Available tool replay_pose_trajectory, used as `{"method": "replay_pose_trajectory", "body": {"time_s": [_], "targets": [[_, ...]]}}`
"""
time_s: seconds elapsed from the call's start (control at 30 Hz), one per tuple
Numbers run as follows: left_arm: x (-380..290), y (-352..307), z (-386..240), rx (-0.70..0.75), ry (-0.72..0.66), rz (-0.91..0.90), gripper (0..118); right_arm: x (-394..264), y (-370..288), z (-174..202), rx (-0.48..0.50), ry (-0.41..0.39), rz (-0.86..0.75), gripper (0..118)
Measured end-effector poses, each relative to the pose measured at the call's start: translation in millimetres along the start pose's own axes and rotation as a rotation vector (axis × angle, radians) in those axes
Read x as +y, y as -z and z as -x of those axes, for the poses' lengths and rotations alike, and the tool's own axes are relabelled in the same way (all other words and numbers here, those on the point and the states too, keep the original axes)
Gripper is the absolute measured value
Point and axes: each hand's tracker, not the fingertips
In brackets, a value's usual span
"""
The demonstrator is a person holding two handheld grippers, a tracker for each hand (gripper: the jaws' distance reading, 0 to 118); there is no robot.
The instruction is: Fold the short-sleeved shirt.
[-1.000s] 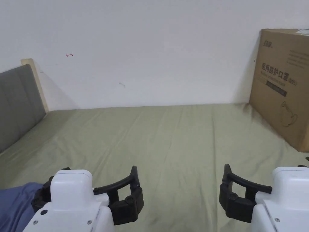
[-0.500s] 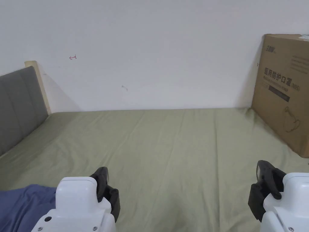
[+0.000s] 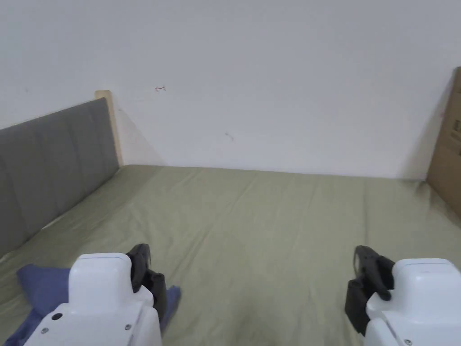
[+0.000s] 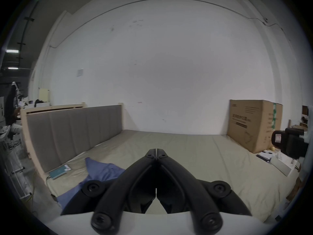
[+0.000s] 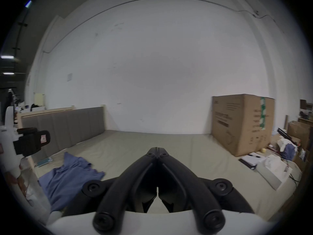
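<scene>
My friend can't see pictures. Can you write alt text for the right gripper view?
The right gripper, jaws shut and empty, hovers over a green bed sheet. A crumpled blue shirt lies to the left, a cardboard box to the right.

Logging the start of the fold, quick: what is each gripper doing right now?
Left gripper: closed, holding nothing; crumpled blue short-sleeved shirt lies beside it.
Right gripper: closed, holding nothing, above the olive-green bed sheet.
</scene>
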Motion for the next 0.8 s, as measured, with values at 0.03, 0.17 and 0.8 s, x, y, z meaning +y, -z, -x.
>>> {"method": "replay_pose_trajectory", "body": {"time_s": [0.03, 0.17, 0.8], "targets": [[1, -2, 8, 0.031, -0.005, -0.001, 0, -1, 4, 11, 0.040, -0.004, 0.009, 0], [0, -18, 45, 0.129, -0.004, 0.019, 0, -7, 20, 59, 0.203, -0.002, 0.037, 0], [-112, 131, 139, 0.078, -0.091, 0.744, 6, -49, 40, 106, 0.338, -0.026, 0.232, 0]]}}
